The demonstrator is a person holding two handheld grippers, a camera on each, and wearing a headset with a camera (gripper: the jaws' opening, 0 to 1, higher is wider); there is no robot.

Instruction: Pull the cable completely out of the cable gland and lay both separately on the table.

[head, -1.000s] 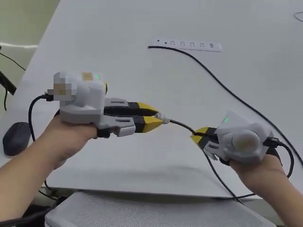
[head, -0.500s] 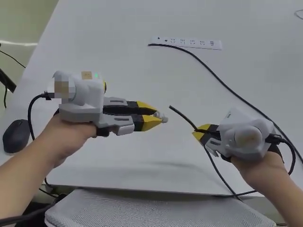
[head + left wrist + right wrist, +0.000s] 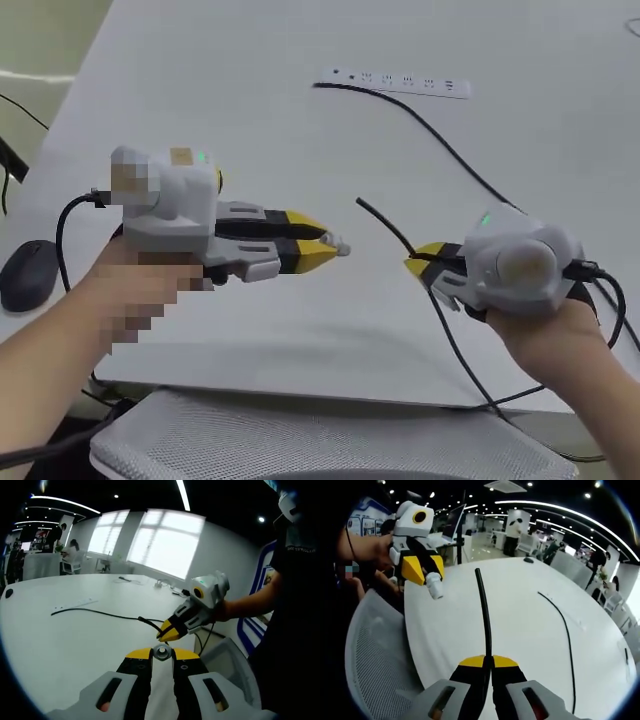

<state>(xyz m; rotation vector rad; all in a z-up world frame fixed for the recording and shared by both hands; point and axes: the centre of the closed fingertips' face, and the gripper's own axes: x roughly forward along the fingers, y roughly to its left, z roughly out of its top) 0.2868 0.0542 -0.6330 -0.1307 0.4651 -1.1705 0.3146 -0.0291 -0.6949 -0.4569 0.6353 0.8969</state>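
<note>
Held apart, left hand-held gripper [image 3: 326, 245] pinches cable gland [image 3: 341, 247], right hand-held gripper [image 3: 414, 265] pinches cable [image 3: 385, 227].

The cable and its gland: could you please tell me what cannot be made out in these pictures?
Gland: its body, left gripper view, covered by the left gripper's shut jaws; too small in the head view.
Cable: its far end, head view, drops from the right gripper past the table edge.
Power strip: switch setting, head view, too small.

A white power strip [image 3: 398, 83] lies far back on the table [image 3: 250, 130] — black mouse [image 3: 27, 277] near its left edge.
</note>
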